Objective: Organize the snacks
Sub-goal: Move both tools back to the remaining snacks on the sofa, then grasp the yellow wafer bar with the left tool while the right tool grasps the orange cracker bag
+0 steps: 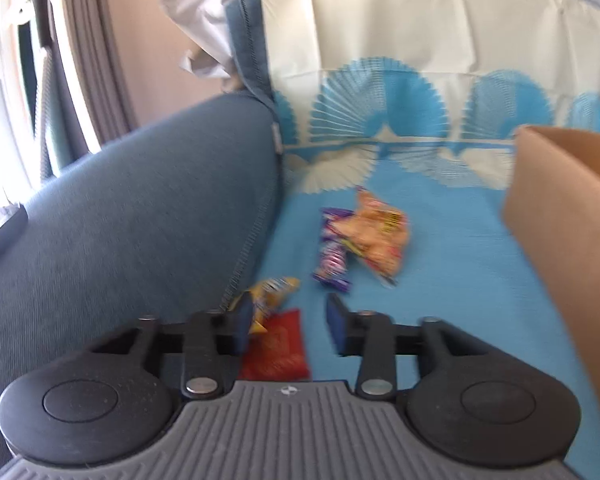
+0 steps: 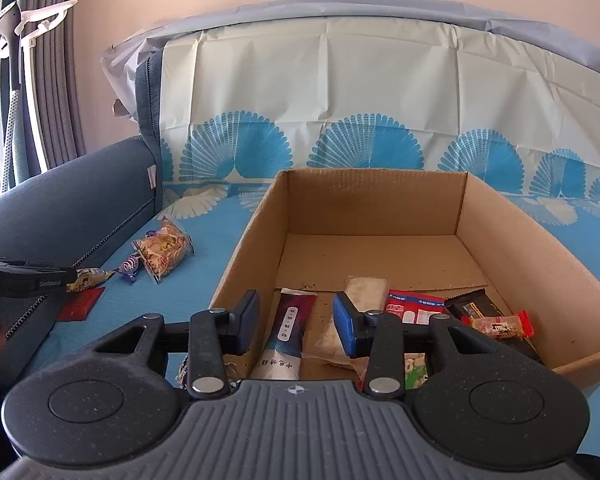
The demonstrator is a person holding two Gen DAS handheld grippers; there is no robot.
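Observation:
My left gripper (image 1: 288, 322) is open and empty, low over the blue cloth, above a red packet (image 1: 278, 350) and beside a yellow snack bag (image 1: 270, 292). Further ahead lie a purple candy wrapper (image 1: 332, 258) and an orange cracker bag (image 1: 374, 234). My right gripper (image 2: 296, 320) is open and empty over the near end of a cardboard box (image 2: 512, 232). Inside the box lie a dark stick pack (image 2: 290, 326), a white pouch (image 2: 364, 290), a red-and-blue packet (image 2: 414, 306), a black bar (image 2: 474, 308) and a small red candy (image 2: 500, 326). The left gripper (image 2: 66, 278) shows at the left edge there.
A blue sofa armrest (image 1: 140, 208) borders the cloth on the left. The cloth runs up the backrest (image 2: 340, 100). The box wall (image 1: 568, 232) stands at the right of the left wrist view. Curtains and a window (image 2: 32, 80) are far left.

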